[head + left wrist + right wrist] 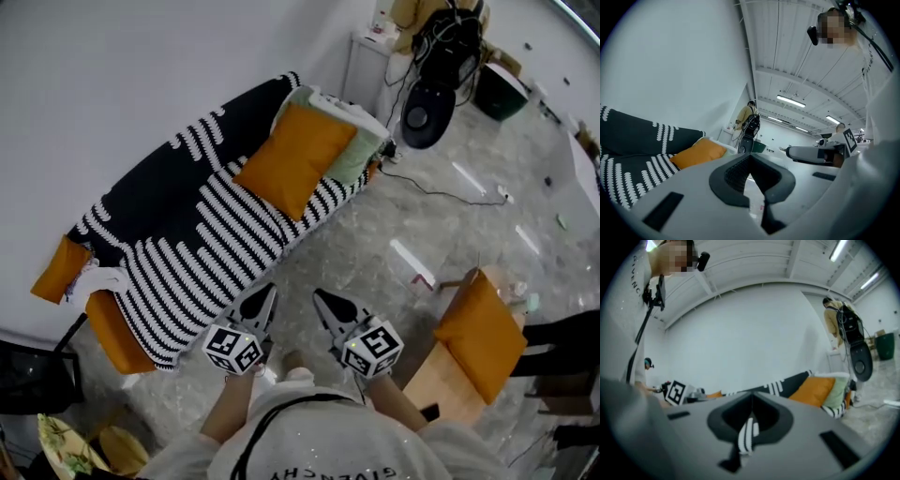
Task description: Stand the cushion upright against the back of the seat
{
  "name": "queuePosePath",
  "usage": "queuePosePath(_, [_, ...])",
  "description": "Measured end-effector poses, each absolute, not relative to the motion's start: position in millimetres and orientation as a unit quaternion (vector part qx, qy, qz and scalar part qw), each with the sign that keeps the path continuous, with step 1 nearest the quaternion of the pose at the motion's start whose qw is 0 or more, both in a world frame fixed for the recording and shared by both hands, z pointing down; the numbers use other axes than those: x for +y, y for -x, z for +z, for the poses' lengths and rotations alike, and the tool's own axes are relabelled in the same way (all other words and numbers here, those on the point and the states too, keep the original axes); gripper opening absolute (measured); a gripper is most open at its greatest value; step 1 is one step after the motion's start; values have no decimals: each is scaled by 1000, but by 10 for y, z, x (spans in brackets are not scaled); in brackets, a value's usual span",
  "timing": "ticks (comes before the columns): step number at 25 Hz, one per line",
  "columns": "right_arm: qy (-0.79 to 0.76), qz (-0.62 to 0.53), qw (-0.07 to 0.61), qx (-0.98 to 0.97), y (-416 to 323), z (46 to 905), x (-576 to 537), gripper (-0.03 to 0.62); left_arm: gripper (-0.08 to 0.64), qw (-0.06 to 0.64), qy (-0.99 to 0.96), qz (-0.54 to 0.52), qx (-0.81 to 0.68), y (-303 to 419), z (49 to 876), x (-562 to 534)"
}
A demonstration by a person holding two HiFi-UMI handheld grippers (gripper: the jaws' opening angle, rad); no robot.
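An orange cushion point(292, 159) lies flat on the seat of a sofa point(178, 187) draped in a black-and-white striped cover, toward its right end, with a pale green cushion point(354, 155) behind it. Both grippers hover over the floor in front of the sofa, well short of the cushion. My left gripper point(267, 294) is shut with nothing in it, and my right gripper point(322, 299) beside it is likewise shut and empty. In the left gripper view the orange cushion point(701, 152) sits left of the closed jaws point(750, 158). The right gripper view shows the cushion point(816, 390) right of the closed jaws point(751, 397).
A wooden chair point(441, 380) with its own orange cushion point(483, 333) stands close on my right. A black round appliance point(427, 112), a white cabinet point(370, 61) and a floor cable point(441, 192) lie beyond the sofa's right end. The sofa's orange arm point(112, 333) is at lower left.
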State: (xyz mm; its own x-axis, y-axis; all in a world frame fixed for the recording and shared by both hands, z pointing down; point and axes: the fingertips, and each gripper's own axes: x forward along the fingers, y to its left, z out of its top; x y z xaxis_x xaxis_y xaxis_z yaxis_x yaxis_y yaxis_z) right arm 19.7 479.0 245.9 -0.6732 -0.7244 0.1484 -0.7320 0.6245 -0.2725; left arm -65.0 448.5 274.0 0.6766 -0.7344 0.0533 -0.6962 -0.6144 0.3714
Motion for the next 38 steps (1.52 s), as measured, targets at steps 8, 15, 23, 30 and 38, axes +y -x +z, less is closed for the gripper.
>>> queuePosePath(8, [-407,168,20,-897,-159,2563,4359,18,25,196,-894,-57,-399,694,2826,4045])
queuePosePath(15, [-407,171,20,-897,-241,2601,4035,18,25,202,-888,-60,-408,663,2868,3788])
queuePosePath(23, [-395,166,13,-904,-469,2609,3356,18,25,191,-892,-61,-406,423,2852,3135])
queuePosePath(30, [-387,175,20,-905,-755,2681,2697,20,25,190,-886,-69,-418,168,2851,2431])
queuePosePath(38, [-373,199,34,-906,-994,2917,2198,20,25,210,-871,-66,-440,-48,3030,1912])
